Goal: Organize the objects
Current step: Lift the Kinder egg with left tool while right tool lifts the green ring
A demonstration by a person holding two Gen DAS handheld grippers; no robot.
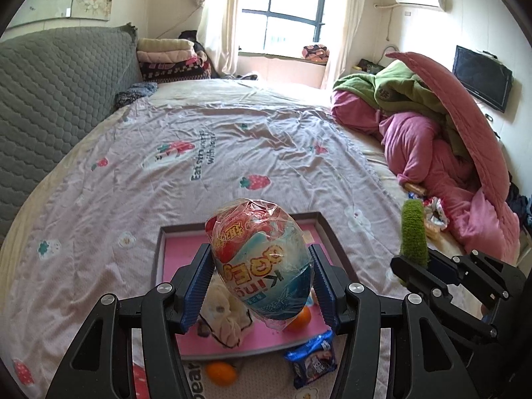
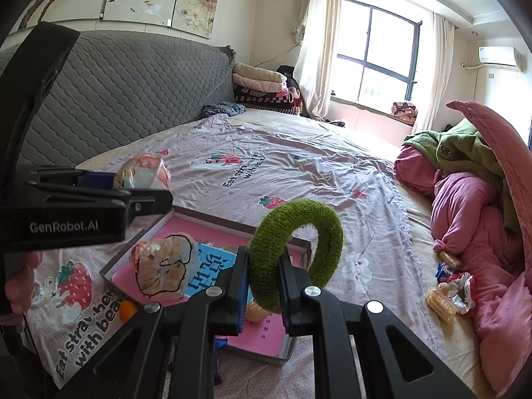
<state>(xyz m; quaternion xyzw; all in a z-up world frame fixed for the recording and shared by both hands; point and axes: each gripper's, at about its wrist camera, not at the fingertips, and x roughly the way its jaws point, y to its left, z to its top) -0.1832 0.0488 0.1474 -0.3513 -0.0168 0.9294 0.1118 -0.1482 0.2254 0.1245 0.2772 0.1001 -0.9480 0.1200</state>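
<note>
Above the pink-lined tray, the left gripper clamps a plastic-wrapped egg-shaped package between its blue-padded jaws, which stand fairly wide apart around the package's girth; the package hangs clear of the tray floor. Beside it, the right gripper has its jaws closed tight on the lower arc of a fuzzy green ring, which stands upright, likewise held in the air over the tray's near edge. Inside the tray lie a clear bag with a black drawn outline and a blue printed card, the bag overlapping the card's left side. An orange rests on the tray floor under the raised package; a second orange and a blue snack packet lie on the bedsheet just outside the tray's near rim. Farther right, small wrapped snacks sit on the sheet against a heap of pink and green bedding. A hand is partly visible at the left edge of the right wrist view.
</note>
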